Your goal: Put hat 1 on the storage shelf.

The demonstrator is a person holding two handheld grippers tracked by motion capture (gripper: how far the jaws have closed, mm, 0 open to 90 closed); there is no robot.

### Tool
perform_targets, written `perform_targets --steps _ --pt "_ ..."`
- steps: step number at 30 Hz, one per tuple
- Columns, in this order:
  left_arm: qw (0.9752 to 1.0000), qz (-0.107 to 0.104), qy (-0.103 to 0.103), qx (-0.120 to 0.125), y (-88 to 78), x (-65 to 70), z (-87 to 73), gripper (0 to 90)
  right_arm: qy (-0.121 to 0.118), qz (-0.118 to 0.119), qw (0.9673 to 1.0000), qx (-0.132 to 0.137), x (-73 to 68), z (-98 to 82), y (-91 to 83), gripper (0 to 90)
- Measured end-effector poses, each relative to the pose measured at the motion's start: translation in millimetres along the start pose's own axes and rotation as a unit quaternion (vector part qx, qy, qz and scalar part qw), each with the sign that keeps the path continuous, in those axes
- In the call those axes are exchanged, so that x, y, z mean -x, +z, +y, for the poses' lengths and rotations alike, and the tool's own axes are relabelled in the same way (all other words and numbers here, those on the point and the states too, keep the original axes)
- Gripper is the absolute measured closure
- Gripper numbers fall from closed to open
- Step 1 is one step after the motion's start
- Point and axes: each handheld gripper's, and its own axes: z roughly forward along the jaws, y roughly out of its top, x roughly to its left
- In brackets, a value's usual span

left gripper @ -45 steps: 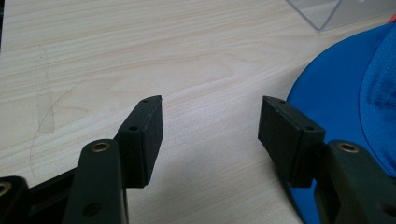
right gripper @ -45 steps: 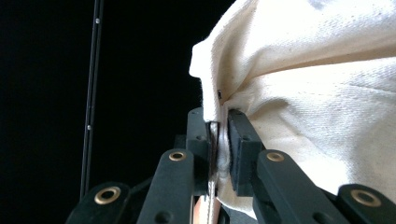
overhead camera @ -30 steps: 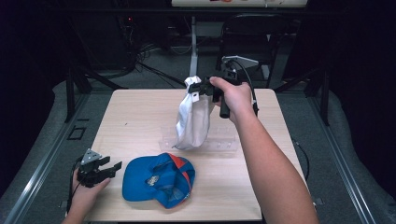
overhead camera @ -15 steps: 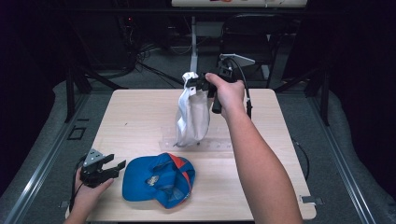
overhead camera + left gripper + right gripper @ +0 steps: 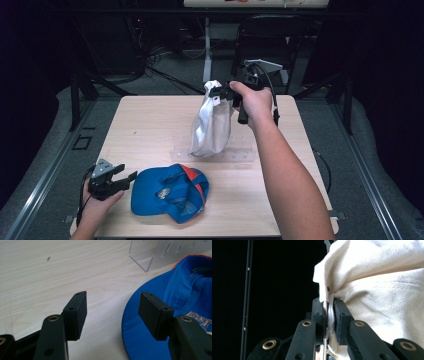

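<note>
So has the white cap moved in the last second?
Yes. The white cap, pinched in the right gripper, has drifted slightly toward the table's far edge, its lower end hanging above the clear rack.

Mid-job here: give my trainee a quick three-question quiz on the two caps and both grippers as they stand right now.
1. True or false: the left gripper is clamped on the blue cap.
2. What does the right gripper hold?
A. white cap
B. clear rack
C. nothing
3. Fill in: the blue cap lies on the ____.

Key: 1 false, its jaws stand open beside the brim; 2 A; 3 table.
</note>
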Motion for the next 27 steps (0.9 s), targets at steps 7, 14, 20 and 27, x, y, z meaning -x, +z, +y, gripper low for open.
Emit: perform_targets --steps 7,14,20,27 --pt "0.9998 -0.011 0.010 0.012 -3.2 8.4 7.1 40.6 -0.001 0.015 0.9999 0.004 -6.0 -2.2 17.5 80.9" --pt "0.9980 -0.035 0.042 0.032 -7.7 32.3 29.1 41.4 -0.008 0.021 0.9997 0.012 -15.9 -3.3 37.1 80.6" --pt "0.9943 -0.061 0.073 0.049 3.1 61.3 61.4 43.6 -0.009 0.022 0.9997 0.006 -18.7 -2.0 49.8 80.4" --pt "0.9892 -0.088 0.103 0.057 22.8 96.2 86.9 48.0 -0.023 0.038 0.9989 -0.017 -22.7 -7.6 66.0 80.2"
